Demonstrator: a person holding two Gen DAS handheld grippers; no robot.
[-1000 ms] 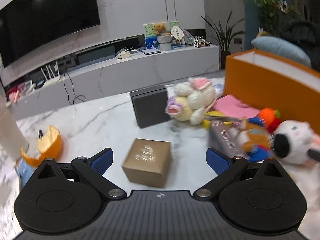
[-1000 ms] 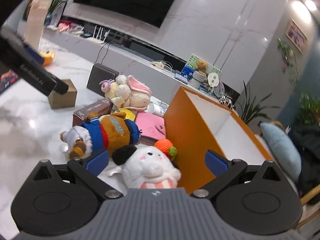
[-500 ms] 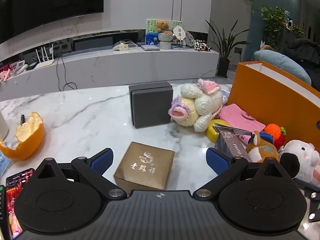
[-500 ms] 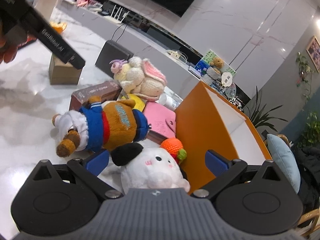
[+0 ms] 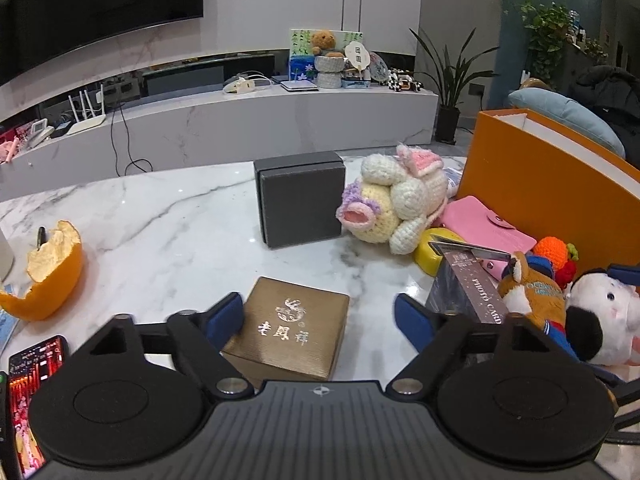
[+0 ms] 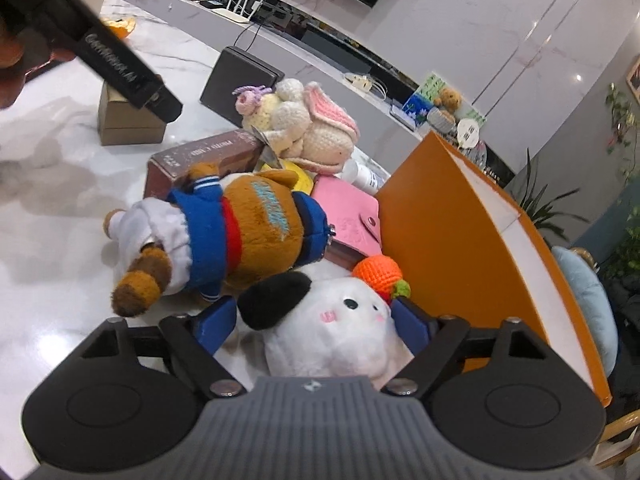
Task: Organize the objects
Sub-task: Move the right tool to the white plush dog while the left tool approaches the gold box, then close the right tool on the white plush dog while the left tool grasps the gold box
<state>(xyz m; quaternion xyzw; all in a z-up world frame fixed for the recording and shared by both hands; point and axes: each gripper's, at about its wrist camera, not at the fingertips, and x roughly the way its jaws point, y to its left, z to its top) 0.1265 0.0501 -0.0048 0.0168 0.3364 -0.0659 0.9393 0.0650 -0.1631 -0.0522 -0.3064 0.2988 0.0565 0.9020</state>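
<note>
- On the white marble tabletop (image 5: 168, 216), between the blue pads of my left tool (image 5: 320, 316), a square gold-brown cardboard box with a gold emblem (image 5: 286, 330) is lying flat.
- My left tool's jaws have just been closing; the left pad is touching the box's edge while the right pad is standing clear of it, so I am not yet pinching it.
- Beyond the box, an upright dark grey square case (image 5: 300, 198) is standing just beside a cream and pink crocheted bunny (image 5: 394, 204).
- Off to the left, a hollow orange peel half (image 5: 50, 276) is resting on the tabletop.
- At my right tool (image 6: 314, 326), a white plush toy with a black ear (image 6: 340, 328) is sitting between the blue pads.
- Those jaws have also just been closing; the pads are lying right against the plush, but I cannot tell whether they are pressing it.
- Just beside the white plush, a brown plush bear in a blue and red jacket (image 6: 240, 232) is lying on its side.
- Behind the bear, a brown oblong carton with printed letters (image 6: 200, 158) and a pink snap wallet (image 6: 348, 216) are lying.
- A small orange crocheted fruit (image 6: 378, 274) is touching the tall orange storage bin with a white lining (image 6: 444, 220), which is standing at the right.
</note>
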